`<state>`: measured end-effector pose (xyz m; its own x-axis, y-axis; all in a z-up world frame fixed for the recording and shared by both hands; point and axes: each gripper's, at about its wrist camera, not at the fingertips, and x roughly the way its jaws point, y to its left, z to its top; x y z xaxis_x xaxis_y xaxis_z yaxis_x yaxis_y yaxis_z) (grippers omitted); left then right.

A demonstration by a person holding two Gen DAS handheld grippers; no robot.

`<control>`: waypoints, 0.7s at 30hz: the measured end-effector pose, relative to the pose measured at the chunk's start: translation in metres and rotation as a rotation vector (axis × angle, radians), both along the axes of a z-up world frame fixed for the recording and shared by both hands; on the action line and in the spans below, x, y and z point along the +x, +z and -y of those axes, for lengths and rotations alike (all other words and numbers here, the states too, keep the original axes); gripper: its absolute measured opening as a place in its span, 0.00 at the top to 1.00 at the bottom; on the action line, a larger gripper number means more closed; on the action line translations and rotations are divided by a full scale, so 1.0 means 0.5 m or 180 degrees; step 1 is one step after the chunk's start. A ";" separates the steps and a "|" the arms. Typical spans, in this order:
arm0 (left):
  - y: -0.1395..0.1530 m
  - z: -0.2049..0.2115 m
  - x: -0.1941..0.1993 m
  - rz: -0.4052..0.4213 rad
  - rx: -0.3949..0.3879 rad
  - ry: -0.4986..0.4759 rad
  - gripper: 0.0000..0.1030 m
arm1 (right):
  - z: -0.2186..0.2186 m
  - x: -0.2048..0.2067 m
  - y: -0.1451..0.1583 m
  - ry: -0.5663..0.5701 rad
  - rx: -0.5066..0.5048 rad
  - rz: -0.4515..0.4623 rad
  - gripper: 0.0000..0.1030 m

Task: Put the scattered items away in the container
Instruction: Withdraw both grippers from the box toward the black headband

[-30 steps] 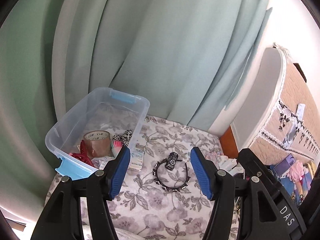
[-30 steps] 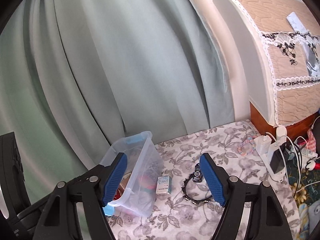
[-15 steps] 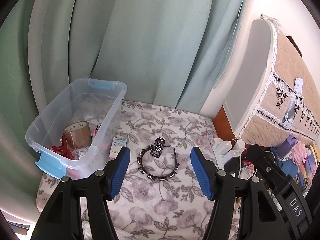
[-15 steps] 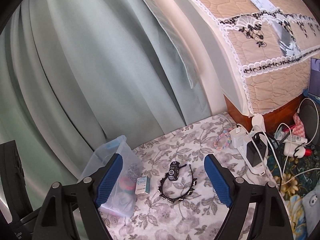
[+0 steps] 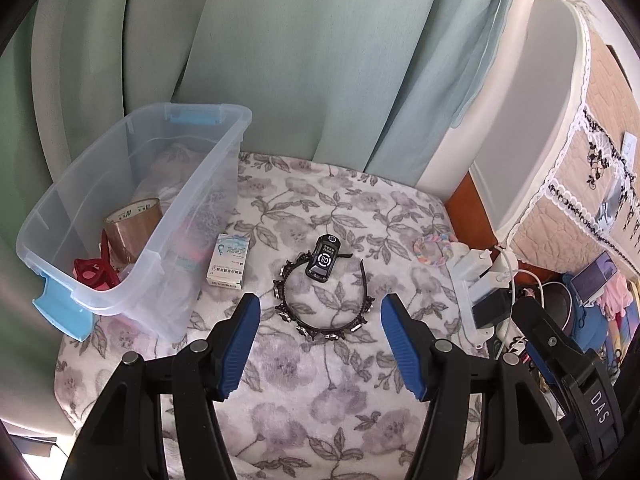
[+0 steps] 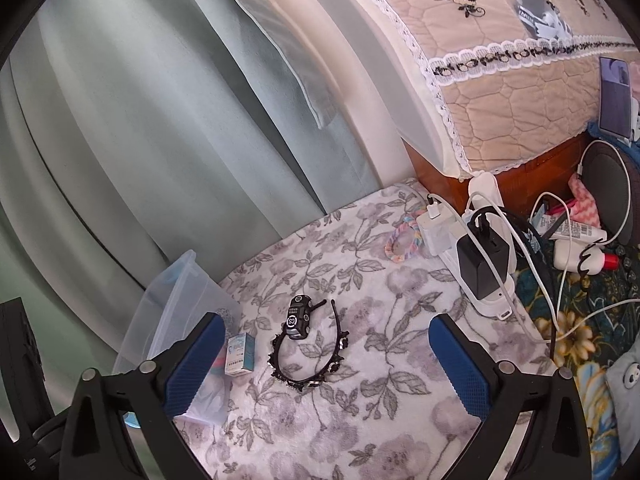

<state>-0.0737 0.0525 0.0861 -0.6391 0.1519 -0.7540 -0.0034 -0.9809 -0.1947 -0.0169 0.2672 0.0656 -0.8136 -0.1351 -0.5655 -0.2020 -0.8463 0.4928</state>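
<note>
Left wrist view, from the left: the clear container already holds a tape roll and red clips. Beside it, a small box, beaded headband, toy car and pastel ring wait on the floral surface. Left gripper hangs released and empty; right gripper is opening, nothing between.

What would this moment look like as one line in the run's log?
left tool: open, empty | right tool: jaws opening, empty | headband, toy car, small box: on blanket | bin: tape inside
</note>
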 end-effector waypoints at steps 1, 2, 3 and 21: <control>-0.008 -0.001 -0.005 0.0018 -0.0002 -0.0006 0.38 | -0.002 -0.005 -0.008 -0.0004 -0.0005 0.0022 0.00; -0.016 -0.002 -0.010 0.0036 -0.0008 -0.0010 0.38 | -0.003 -0.010 -0.015 0.0001 -0.0007 0.0036 0.00; -0.026 -0.003 -0.015 0.0055 -0.0016 -0.0014 0.38 | -0.004 -0.015 -0.022 -0.0001 -0.0002 0.0042 0.00; -0.180 -0.026 -0.106 0.0232 -0.0330 -0.0216 0.38 | 0.012 -0.107 -0.179 -0.0007 0.0075 0.0423 0.00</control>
<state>-0.1266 0.0653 -0.0039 -0.5731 0.1116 -0.8119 -0.0598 -0.9937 -0.0944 -0.0705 0.2614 -0.0240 -0.7315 -0.1187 -0.6714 -0.2662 -0.8568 0.4415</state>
